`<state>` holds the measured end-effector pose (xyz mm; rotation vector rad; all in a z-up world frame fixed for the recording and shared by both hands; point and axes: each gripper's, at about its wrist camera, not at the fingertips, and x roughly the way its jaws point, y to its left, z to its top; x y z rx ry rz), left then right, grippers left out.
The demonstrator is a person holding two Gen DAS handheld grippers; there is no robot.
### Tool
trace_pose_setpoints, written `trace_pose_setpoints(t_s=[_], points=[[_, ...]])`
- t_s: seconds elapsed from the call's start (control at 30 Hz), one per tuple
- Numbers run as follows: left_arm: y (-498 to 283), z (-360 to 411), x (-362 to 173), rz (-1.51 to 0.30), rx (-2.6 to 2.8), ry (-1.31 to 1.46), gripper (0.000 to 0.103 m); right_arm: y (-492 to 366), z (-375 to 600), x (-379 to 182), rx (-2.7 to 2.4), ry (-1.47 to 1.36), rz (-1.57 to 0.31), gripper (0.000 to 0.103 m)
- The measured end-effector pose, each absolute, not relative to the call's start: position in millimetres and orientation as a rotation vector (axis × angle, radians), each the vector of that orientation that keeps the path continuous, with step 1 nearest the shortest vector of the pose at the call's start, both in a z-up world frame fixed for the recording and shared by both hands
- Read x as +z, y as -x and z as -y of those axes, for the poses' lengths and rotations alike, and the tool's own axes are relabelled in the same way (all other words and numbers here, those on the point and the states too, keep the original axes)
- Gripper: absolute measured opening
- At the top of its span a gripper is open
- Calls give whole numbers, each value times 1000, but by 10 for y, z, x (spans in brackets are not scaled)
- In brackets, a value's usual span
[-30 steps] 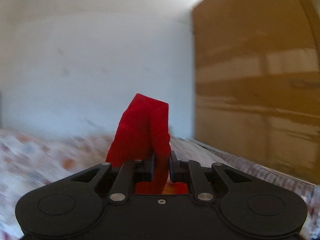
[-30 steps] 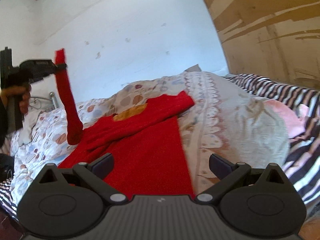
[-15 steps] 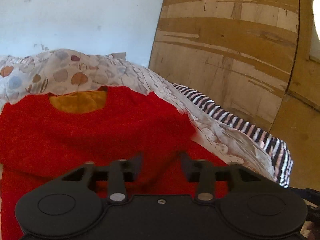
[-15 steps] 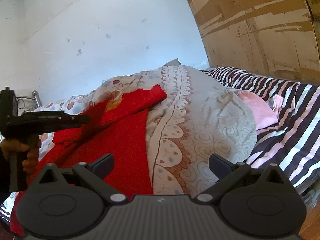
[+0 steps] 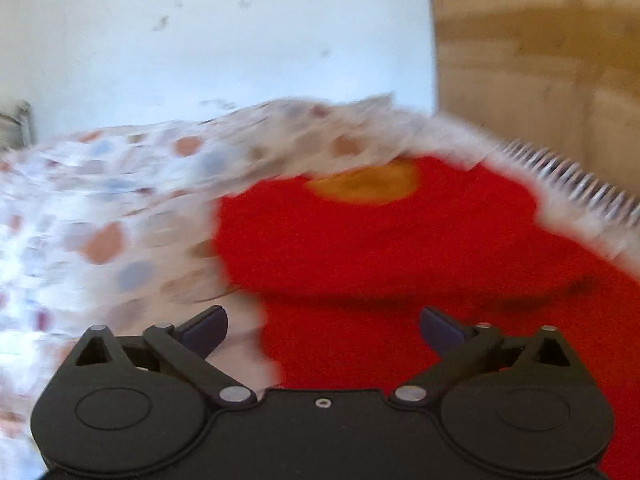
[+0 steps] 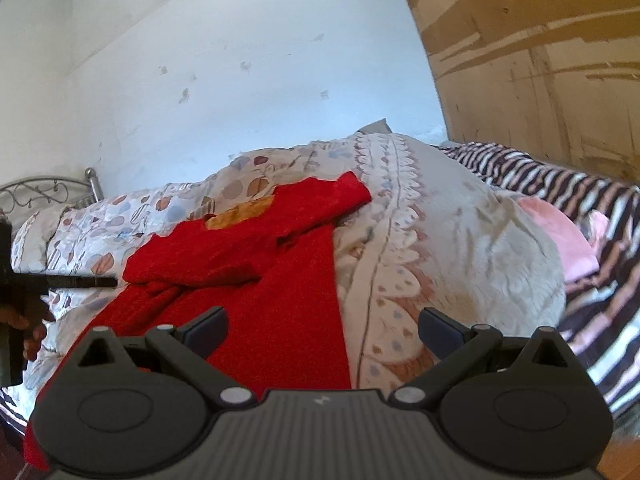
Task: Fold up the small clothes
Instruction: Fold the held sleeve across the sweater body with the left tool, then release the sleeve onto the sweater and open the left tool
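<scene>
Red garment [image 6: 256,280]: your task piece, spread on the bed across the centre of the frame.
Left tool [image 5: 323,330]: jaws have just been opening, now wide, nothing between them.
Right tool [image 6: 323,330]: spread wide, empty, poised above the hem.
Handling: probably light, soft, limp; it will sag from any pinch.
Hold: take the lower corners or the right sleeve [image 6: 344,192].
Quilt [image 6: 440,240]: lumpy, so folds may slide.

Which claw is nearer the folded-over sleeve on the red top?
Left. The left claw is open beside the sleeve at the red top's edge. The right claw is open, back over its lower part.
</scene>
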<state>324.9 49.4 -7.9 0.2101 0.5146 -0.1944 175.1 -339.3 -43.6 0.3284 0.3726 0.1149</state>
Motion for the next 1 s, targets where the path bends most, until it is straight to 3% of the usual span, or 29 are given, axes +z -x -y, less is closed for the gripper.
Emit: trace_pose_setpoints(t_s=[0.13,0.63,0.73,0.8,0.9,1.0], points=[[-3457,-586,-286,-526,-91,-387,102,-1987,3346,-301,144,-286,-363,103],[-4257,-642,-413,-403,34,-461,95,-3063,2800,-123,222,-208,-436,103],[-4263,-700,-384,-358,72,-403,73,-3213,2738,-134,217,-211,-435,103],[-4212,-747,-347,-315,8,-348,36,-3291,2703,-163,212,-224,-441,103],[-4172,-712,-337,-280,-44,-360,7,-3329,2670,-206,219,-272,-433,103],[-4160,-688,-345,-266,-67,-360,6,-3340,2624,-215,248,-280,-429,103]])
